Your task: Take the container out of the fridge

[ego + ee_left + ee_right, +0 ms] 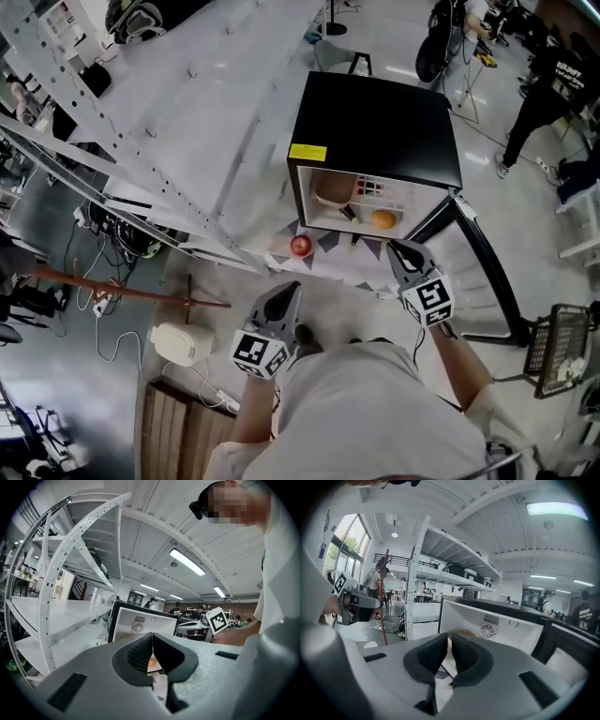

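On the grey workshop floor (356, 309), both tools are aimed at the low fridge (375, 131). The left gripper (289, 289) is pressed together and empty, while the right gripper (400, 247) is a sliver apart on nothing, likely readying a reach. Beyond them the door (478, 272) stands wide for access, with the tan container (330, 190) by the shelf's left edge and an orange (382, 219) at its right.

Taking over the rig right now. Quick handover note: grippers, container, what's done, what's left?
Left gripper: shut, empty, short of the black fridge.
Right gripper: jaws a slit apart, empty, near the open door.
Tan container: inside the fridge, left side, with an orange fruit to its right. A red apple lies outside, in front.
Done: door open.
Left: reach in, grip the container, bring it out.
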A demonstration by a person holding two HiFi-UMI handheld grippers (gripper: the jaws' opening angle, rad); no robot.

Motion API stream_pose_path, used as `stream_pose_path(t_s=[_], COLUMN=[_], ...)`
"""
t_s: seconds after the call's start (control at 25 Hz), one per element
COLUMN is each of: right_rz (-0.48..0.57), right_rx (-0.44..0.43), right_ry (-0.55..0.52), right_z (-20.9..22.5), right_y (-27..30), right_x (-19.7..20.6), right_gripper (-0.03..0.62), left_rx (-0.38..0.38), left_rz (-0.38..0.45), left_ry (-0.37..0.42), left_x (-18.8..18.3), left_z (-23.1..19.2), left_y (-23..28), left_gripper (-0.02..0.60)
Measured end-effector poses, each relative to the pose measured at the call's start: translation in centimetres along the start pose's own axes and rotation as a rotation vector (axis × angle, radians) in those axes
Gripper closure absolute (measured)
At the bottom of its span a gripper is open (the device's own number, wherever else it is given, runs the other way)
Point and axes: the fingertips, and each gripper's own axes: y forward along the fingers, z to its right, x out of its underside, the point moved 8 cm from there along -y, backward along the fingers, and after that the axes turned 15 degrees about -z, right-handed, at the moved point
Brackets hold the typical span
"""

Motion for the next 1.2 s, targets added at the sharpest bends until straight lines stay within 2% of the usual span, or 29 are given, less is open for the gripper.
stream_pose_path(t_s=[0.32, 0.44, 0.76, 1.0, 1.2], right_rz=[-0.065, -0.081, -0.201, -0.304, -0.382], right_rx=[0.05, 0.084, 0.105, 0.177, 0.232], right_ry=[-0.111, -0.182, -0.294, -0.481, -0.591], right_z=[0.1, 0.2, -0.5, -1.4, -1.1], right_y=[6.5, 9.2, 16.3, 21.7, 25.7], right_x=[-2.2, -2.5, -1.7, -0.9, 0.6], right_gripper=[0.519, 0.491, 0.381, 0.267, 0.231], left_rx=[0.023, 0.023, 0.048, 0.066, 0.075], left_rz=[0.009, 0.009, -0.013, -0.028, -0.049], left_ry=[-0.004, -0.004, -0.015, -0.028, -0.041], left_x=[-0.6, -0.6, 0.0, 0.4, 1.6], left_z=[-2.9, -3.8, -5.6, -6.5, -7.1], left_y=[0.2, 0.1, 0.0, -0.2, -0.7], left_gripper=[0.577, 0.577, 0.577, 0.577, 0.577])
